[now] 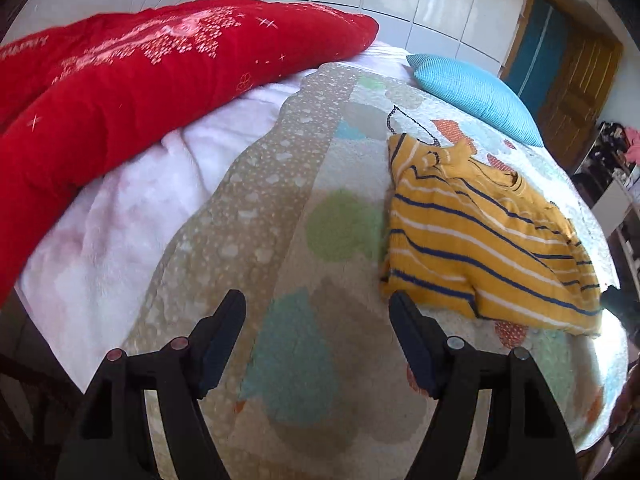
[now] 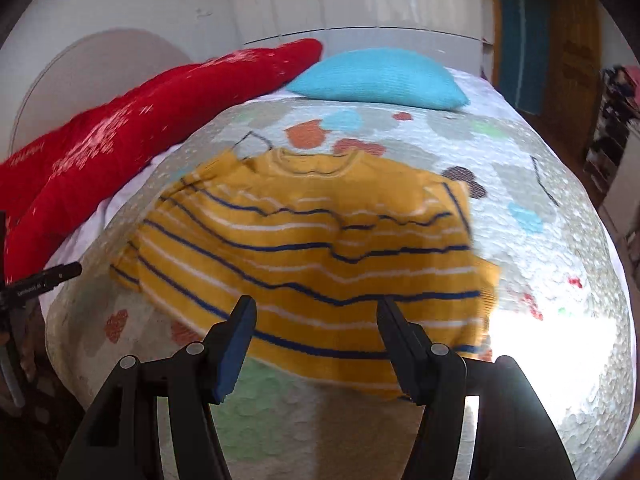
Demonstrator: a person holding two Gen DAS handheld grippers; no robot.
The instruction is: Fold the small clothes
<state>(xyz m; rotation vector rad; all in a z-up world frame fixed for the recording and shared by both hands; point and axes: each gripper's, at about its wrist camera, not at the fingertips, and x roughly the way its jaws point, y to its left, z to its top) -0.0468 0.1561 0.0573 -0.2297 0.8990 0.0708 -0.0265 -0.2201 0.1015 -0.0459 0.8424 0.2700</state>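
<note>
Both jaws apart, empty: right hand-held gripper [image 2: 316, 344] is being held over striped sweater [image 2: 312, 248]; left hand-held gripper [image 1: 316, 332] beside it. Near hem corners should be pinched evenly.

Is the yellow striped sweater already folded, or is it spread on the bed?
Mostly spread. The sweater lies nearly flat on the patterned bedcover, neckline away from the camera, body wrinkled; the sleeves look tucked, though this is unclear.

Bright daylight throughout; blown-out glare on the quilt [image 2: 560, 344] at four o'clock, right view. Motion-blurred sweater [image 2: 312, 248] there. Heavy fisheye bending, dark corners all round.
</note>
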